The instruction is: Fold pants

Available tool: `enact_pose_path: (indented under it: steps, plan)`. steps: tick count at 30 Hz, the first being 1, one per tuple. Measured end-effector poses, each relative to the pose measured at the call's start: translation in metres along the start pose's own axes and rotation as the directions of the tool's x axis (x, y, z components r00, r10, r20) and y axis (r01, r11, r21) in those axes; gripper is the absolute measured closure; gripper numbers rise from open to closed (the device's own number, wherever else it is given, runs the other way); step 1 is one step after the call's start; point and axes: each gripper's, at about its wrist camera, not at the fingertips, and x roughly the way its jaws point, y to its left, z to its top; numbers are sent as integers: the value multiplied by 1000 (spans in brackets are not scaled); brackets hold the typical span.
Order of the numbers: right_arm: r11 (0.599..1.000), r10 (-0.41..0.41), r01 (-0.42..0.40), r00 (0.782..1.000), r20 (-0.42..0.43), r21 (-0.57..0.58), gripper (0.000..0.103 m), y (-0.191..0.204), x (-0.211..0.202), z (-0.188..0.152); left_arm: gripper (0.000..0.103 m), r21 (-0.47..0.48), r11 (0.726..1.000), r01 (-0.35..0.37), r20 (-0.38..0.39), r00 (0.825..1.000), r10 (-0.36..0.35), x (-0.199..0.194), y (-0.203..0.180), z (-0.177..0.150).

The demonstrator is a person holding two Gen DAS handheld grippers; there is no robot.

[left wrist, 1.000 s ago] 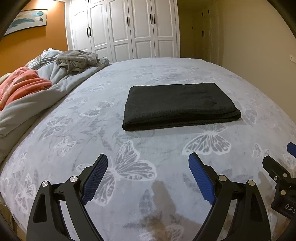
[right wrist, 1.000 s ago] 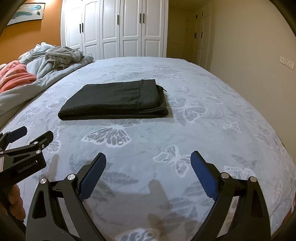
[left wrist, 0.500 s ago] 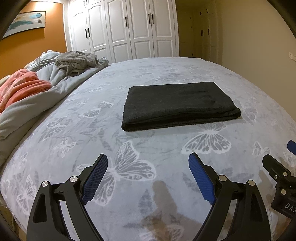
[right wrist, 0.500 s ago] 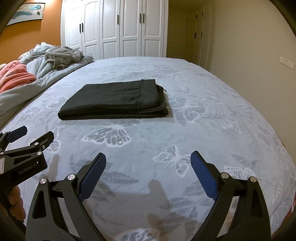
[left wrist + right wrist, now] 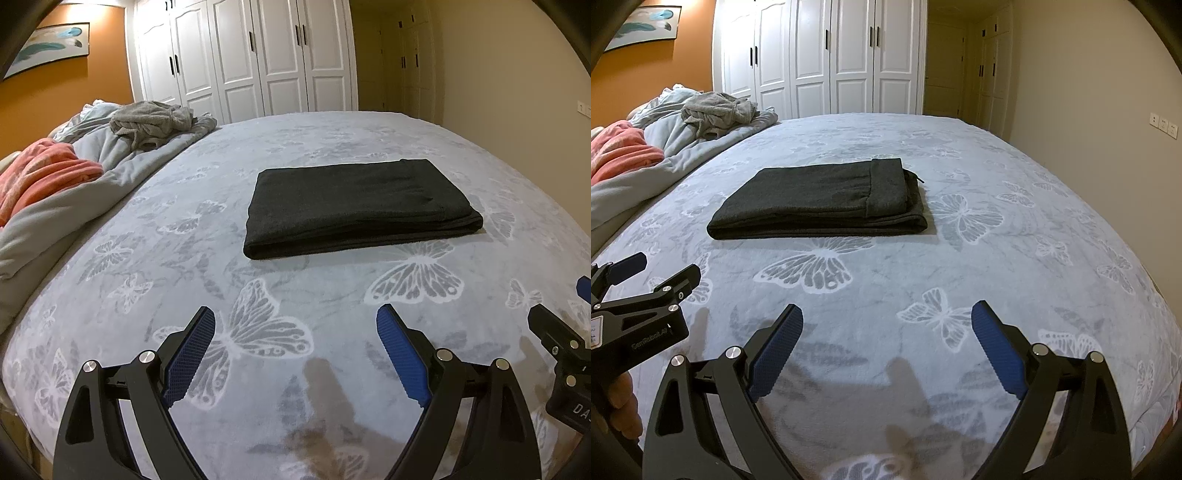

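— While both tools hang over the near edge, where do the dark charcoal folded pants (image 5: 360, 206) lie?

— Flat on the pale grey butterfly-print blanket (image 5: 295, 288), about mid-bed, well apart from either tool. They form a neat rectangle of several layers, with the long axis running across the bed, left to right in both views.

— Which end points where?

— From the right wrist view the pants (image 5: 827, 206) show a turned-back band, probably the waistband, at their right end, and a thin dark cord tip sticking out there. The rounded fold faces the cameras.

— And the left gripper (image 5: 295, 350)?

— Jaws spread wide, blue ribbed pads with only blanket between them, gripping nothing. The right gripper (image 5: 886, 347) is the same: wide apart and empty. Each one pokes into the other's view at the frame edge (image 5: 565, 354) (image 5: 639, 299).

— Anything holding other things?

— No real containers. At the far left a rumpled grey duvet (image 5: 74, 192) carries a crumpled grey garment (image 5: 151, 123) and a coral-pink fleece (image 5: 40, 173). White panelled wardrobe doors (image 5: 258, 59) stand shut behind the bed.
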Motion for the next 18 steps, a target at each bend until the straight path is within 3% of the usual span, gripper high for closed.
enact_pose_path:
  steps: [8, 13, 18]
  plan:
    - [1000, 0, 0, 1000, 0, 0, 13, 1, 0, 0, 16, -19, 1000, 3, 37, 999, -3, -5, 3, -1]
    - [1000, 3, -3, 1000, -3, -13, 13, 2, 0, -2, 17, -46, 998, 43, -64, 997, -46, 10, 8, 2]
    - [1000, 6, -6, 1000, -4, -15, 13, 0, 1, -2, 17, -69, 997, 33, -49, 998, -36, 10, 13, 1]
